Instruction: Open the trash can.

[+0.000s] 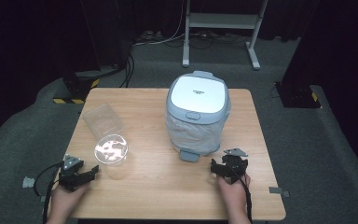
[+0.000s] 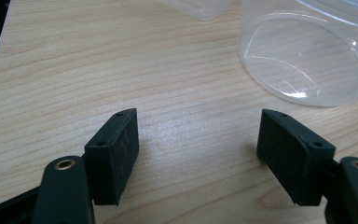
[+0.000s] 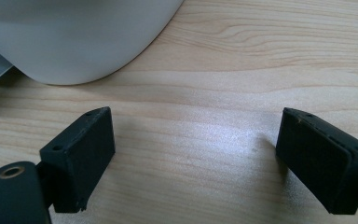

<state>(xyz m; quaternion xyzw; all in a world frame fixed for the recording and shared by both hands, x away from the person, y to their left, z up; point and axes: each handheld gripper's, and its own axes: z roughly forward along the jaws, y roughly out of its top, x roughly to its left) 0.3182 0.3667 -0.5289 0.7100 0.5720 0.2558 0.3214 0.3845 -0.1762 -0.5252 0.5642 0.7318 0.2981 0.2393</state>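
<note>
Grey-lidded bin (image 1: 196, 116) in crinkled plastic liner, clear round tub (image 1: 111, 149), woodgrain table (image 1: 168, 186), both hand-held grippers spread wide.

A wooden table (image 1: 168, 186) bears a bin (image 1: 197, 116), cup (image 1: 111, 151) and container (image 1: 103, 120).
</note>
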